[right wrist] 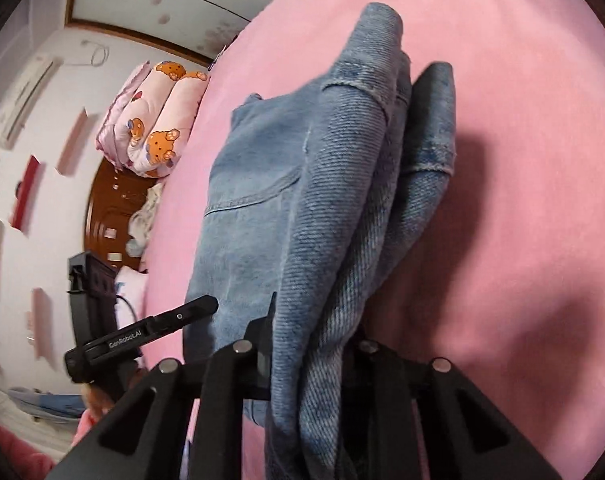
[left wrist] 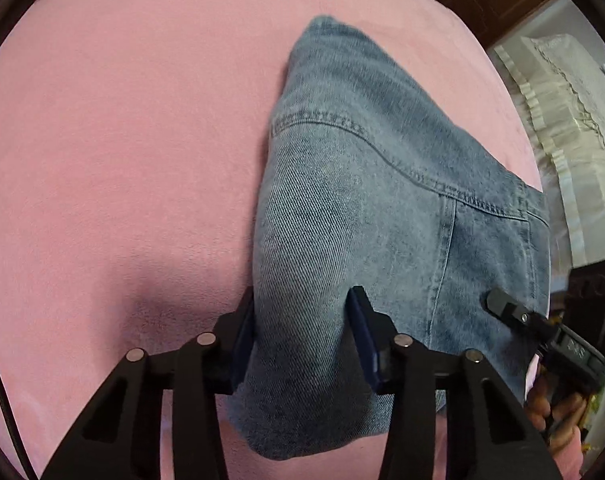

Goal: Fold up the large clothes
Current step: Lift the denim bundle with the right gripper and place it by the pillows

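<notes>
Hanging jeans [left wrist: 362, 200] between both tongs, lifted

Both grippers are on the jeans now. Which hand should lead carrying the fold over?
Probably the right. The right gripper is clamped on a bunched denim edge, already lifted off the pink bedspread. The left gripper straddles a thick fold of the jeans, looking less secure.
</notes>
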